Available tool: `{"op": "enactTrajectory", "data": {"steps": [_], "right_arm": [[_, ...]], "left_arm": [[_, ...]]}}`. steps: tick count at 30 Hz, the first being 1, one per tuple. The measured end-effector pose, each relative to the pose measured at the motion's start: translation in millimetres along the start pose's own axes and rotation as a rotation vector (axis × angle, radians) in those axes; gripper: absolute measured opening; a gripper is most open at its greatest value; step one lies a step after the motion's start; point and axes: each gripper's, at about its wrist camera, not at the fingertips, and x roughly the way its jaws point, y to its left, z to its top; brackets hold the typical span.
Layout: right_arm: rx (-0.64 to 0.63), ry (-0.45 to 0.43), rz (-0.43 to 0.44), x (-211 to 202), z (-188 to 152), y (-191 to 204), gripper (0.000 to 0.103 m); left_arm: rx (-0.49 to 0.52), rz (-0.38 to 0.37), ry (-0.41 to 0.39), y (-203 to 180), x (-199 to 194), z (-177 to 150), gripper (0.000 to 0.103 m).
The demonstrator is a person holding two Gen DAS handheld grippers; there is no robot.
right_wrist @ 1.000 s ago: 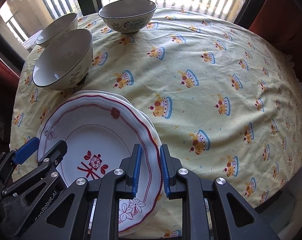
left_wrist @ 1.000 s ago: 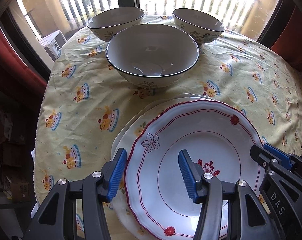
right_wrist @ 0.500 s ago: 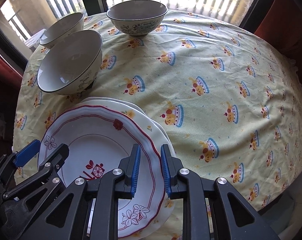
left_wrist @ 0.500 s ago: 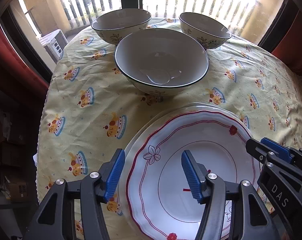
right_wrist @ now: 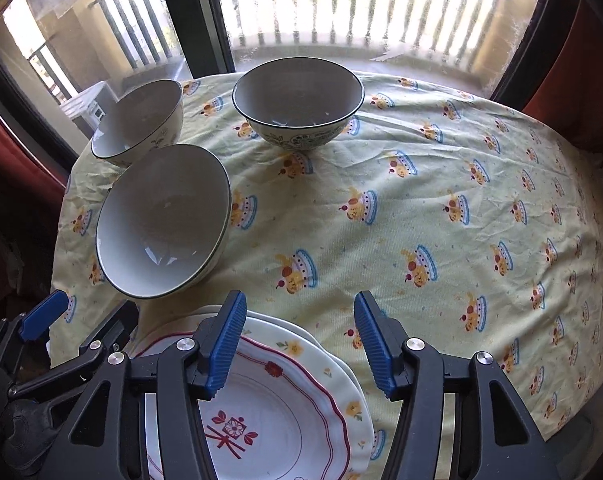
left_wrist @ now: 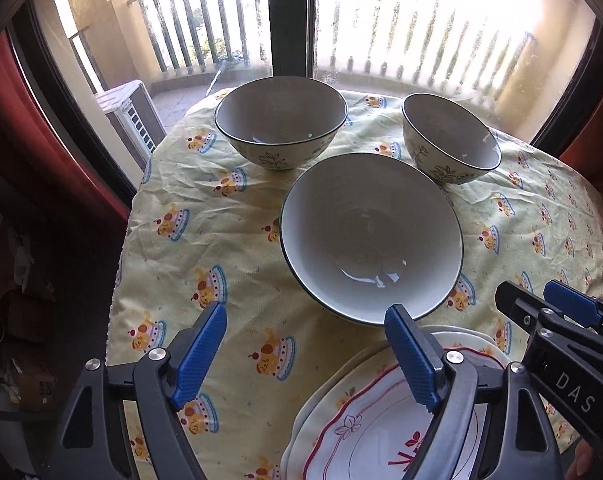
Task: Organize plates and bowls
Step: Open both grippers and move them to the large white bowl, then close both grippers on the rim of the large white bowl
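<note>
A red-rimmed white plate (right_wrist: 285, 412) lies stacked on a flowered plate (right_wrist: 341, 372) at the near table edge; it also shows in the left wrist view (left_wrist: 365, 440). Three white bowls stand beyond: a large near one (left_wrist: 371, 236) (right_wrist: 163, 222), a far left one (left_wrist: 281, 126) (right_wrist: 139, 120) and a far right one (left_wrist: 451, 140) (right_wrist: 297, 102). My left gripper (left_wrist: 307, 354) is open and empty, above the cloth in front of the large bowl. My right gripper (right_wrist: 299, 344) is open and empty over the plates' far rim.
The round table wears a yellow cloth with cake prints (right_wrist: 441, 220). A window with balcony railing (left_wrist: 381, 32) lies behind it. Red curtains (left_wrist: 5, 112) hang at both sides. The table edge drops off at the left (left_wrist: 121, 260).
My right gripper has opened and let go of the red-rimmed plate, which now rests on the stack. Both grippers have drawn back and tilted up; the left one has also spread wider.
</note>
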Motion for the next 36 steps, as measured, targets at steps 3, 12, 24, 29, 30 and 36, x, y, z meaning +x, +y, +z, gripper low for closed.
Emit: {"op": "enactTrajectory", "data": {"steps": [3,12,24,29,30,36], "right_arm": [[0.001,-0.02,0.011,2.6,14.5,4.5,0.06],[-0.007,-0.06,0.006,22.7,42.0,18.1,0.06],[0.002,-0.033,0.034,58.1,54.5,27.4,0.058],[-0.007,-0.008,0.08,69.6,56.1,33.8,0.043],[-0.007,-0.008,0.087,70.5,56.7,34.6,0.039],[-0.035,-0.002,0.14,71.1,57.7,40.8,0.018]], "left_arm": [[-0.015,0.007,-0.017,4.7,4.4,13.4,0.083],[-0.036,0.033,0.0,11.3,35.4,38.1,0.083],[-0.042,0.054,0.042,9.4,65.5,45.5,0.056],[-0.067,0.028,0.037,11.5,65.1,46.5,0.037],[-0.069,0.011,0.04,12.9,65.6,46.9,0.035],[-0.067,-0.02,0.055,14.5,67.6,47.9,0.028]]}}
